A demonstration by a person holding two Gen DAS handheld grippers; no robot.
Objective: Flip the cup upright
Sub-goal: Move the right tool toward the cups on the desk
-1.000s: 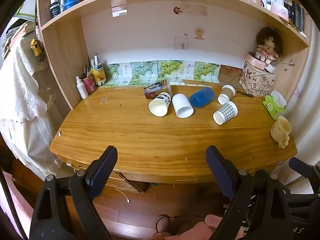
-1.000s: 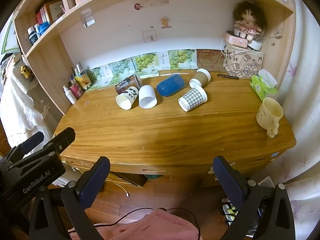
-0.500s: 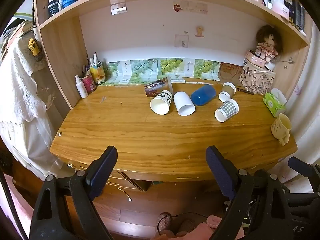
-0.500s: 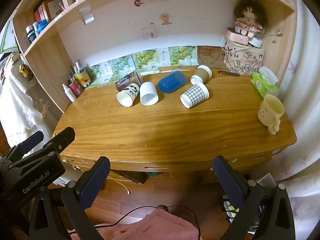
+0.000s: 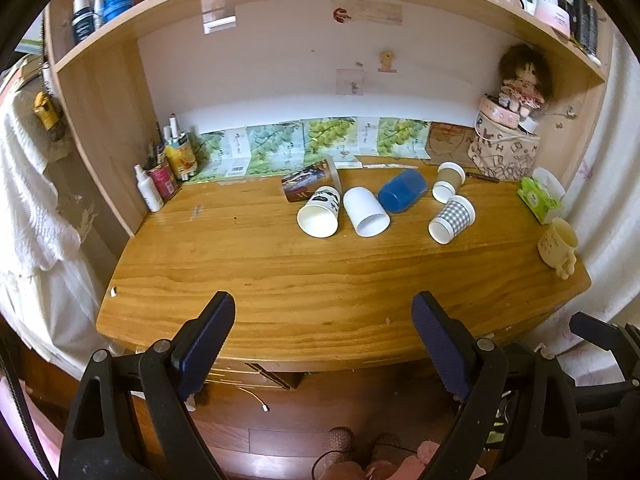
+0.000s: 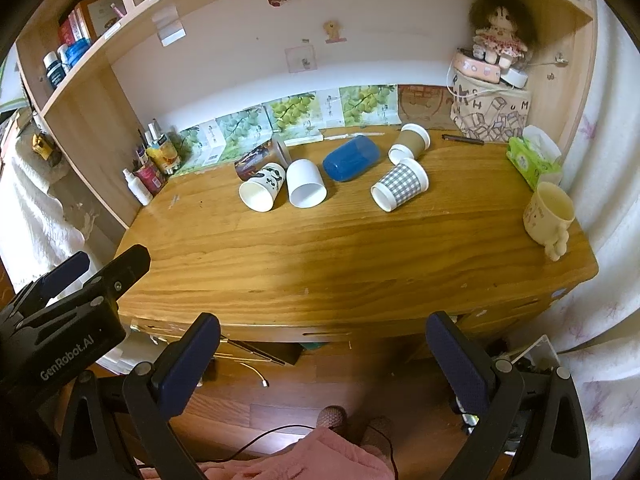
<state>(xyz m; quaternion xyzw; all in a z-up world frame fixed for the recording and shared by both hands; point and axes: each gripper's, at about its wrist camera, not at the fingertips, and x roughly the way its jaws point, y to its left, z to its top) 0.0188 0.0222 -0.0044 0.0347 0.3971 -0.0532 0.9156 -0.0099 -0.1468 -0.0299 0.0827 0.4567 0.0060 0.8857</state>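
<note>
Six cups lie tipped on their sides toward the back of the desk [image 5: 280,272], and both grippers hang off its near edge, well short of them. The left gripper [image 5: 324,344] has its jaws spread wide and empty; the right gripper [image 6: 324,354] is the same, wide and holding nothing.

No cup has been singled out, so my guess is the reach is only starting. The checked cup [image 6: 400,186] looks the easiest pick for the right gripper: it sits a little apart from the others, mouth turned toward the near left, with bare wood around it. I would come in across its body, not along it, close on the wall near the middle, then lift and swing the rim up before setting the base down. Paper walls will likely crush under a hard squeeze, so a gentle close seems wise.

That cup is a grey-and-white gingham paper one with a white rolled rim. Just behind it lies a brown cup [image 6: 412,142] with a white lid. To the left are a blue cup [image 6: 352,159], a plain white cup [image 6: 306,184], a black-and-white patterned cup [image 6: 264,188] close beside it, and a dark printed cup [image 6: 260,160] behind. A cream mug [image 6: 548,212] stands upright near the right edge and needs nothing.
</note>
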